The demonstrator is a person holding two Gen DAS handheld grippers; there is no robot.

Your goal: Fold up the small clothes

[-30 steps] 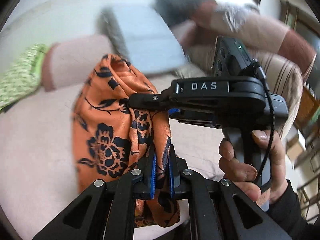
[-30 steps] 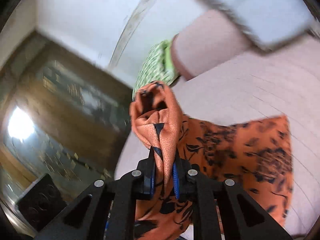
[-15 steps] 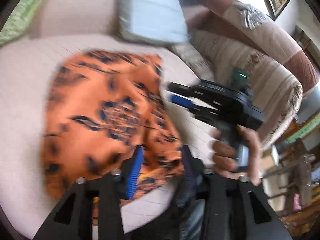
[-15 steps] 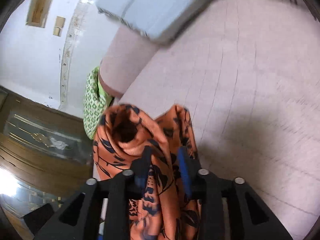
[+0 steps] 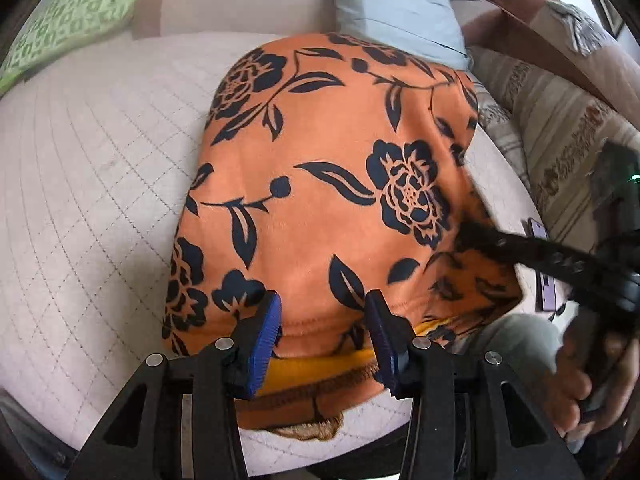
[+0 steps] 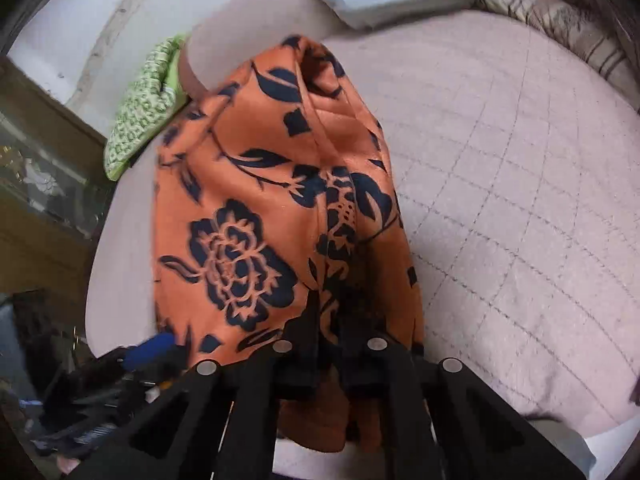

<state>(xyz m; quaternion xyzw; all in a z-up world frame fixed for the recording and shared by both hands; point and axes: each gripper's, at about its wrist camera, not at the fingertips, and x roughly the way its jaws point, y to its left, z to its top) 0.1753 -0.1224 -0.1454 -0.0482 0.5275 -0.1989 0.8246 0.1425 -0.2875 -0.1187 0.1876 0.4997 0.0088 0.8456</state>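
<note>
An orange garment [image 5: 320,160] with a dark flower print lies spread on the pale quilted seat [image 5: 80,200]. Its near hem shows a yellow inner layer. My left gripper [image 5: 322,320] is open. Its blue pads [image 5: 266,332] stand on either side of that hem without pressing it. In the right wrist view the garment [image 6: 240,200] rises in a bunched fold, and my right gripper [image 6: 332,316] is shut on its near end. That right gripper [image 5: 468,236] shows blurred at the garment's right edge in the left wrist view, held by a hand [image 5: 592,360].
A light blue pillow [image 5: 392,0] and a green patterned cloth [image 5: 72,12] lie at the back of the seat. A striped throw [image 5: 560,120] covers the armrest on the right, with a phone [image 5: 538,232] beside it. Quilted seat [image 6: 520,200] stretches to the right of the garment.
Both grippers came down with the lifted garment, which now lies spread on the seat. The left gripper opened and let go. The right gripper opened, then shut on the cloth again.
</note>
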